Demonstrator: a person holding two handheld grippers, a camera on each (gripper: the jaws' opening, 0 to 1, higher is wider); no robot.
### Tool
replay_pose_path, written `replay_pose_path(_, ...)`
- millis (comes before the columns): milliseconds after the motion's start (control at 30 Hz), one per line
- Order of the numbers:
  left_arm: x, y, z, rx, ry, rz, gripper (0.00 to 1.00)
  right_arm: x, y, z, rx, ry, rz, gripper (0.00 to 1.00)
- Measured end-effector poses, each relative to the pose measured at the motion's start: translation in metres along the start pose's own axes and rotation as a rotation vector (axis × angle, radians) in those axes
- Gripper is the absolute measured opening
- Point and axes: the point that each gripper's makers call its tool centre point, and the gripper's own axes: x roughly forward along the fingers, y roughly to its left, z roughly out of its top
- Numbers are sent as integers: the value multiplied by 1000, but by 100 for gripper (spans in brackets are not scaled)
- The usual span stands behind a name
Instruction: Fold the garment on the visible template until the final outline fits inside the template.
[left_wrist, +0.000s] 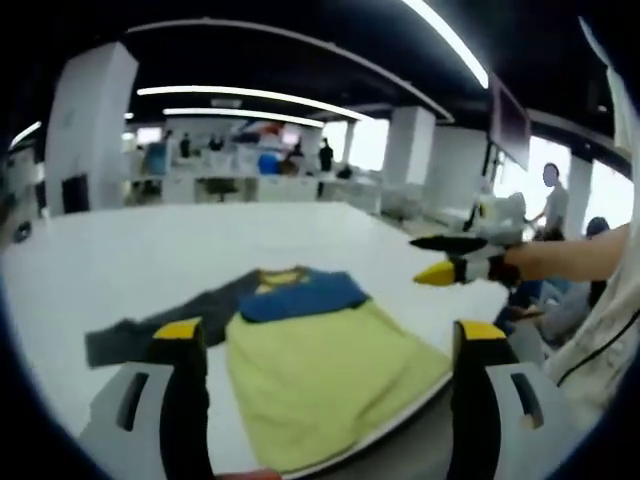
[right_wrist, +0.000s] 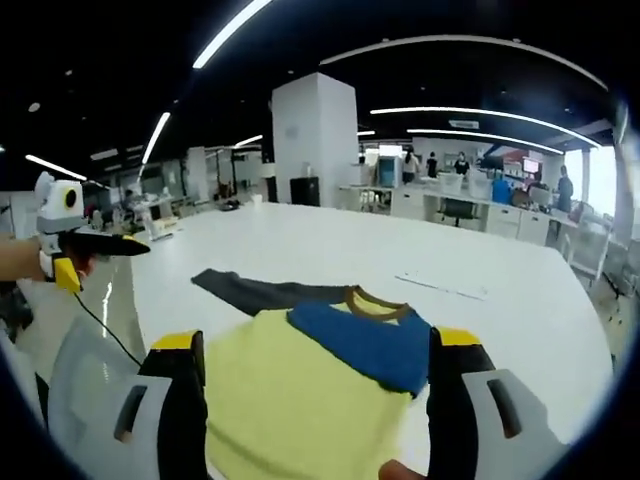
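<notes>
Garment spread on the white table, both grippers open above it

I see a large white table (left_wrist: 150, 250) taking the middle of the left gripper view, and it runs across the centre and right of the right gripper view as well. On it lies the garment (left_wrist: 320, 370), a shirt with a yellow body, a blue upper part and a dark grey sleeve stretched toward the left of the frame; it sits in the lower centre, reaching the table's near edge. In the right gripper view the same shirt fills the lower middle, its brown-edged collar pointing to the upper right and the grey sleeve running to the upper left. I cannot make out a template outline under it.

My left gripper (left_wrist: 330, 335) rises from the bottom of its own view with the jaws wide apart, holding nothing. My right gripper (right_wrist: 315, 350) stands likewise, jaws spread and empty over the yellow cloth. It also enters the left gripper view at the right, mid-height, over the table's far edge. People stand at desks in the background
</notes>
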Motion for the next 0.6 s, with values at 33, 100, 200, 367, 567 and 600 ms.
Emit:
replay_pose_path(33,2,2,1,-4,-3,-4,98,-6,-3,-5,5,9,-12,91)
replay_pose_path(100,4,4,4,-17,-14,-7,98,-18,-5,-11,18,18,-30,91)
replay_pose_path(200,9,9,6,-24,-20,-4,98,-33,-6,-19,52,25,-54,91)
replay_pose_path(367,15,9,6,-19,-15,-8,98,-54,-7,-25,82,28,-93,90)
replay_pose_path(567,17,9,2,-41,-13,3,98,-71,-6,-26,92,31,-108,89)
replay_pose_path(600,17,12,0,-57,-13,13,97,-72,-6,-27,93,31,-110,88)
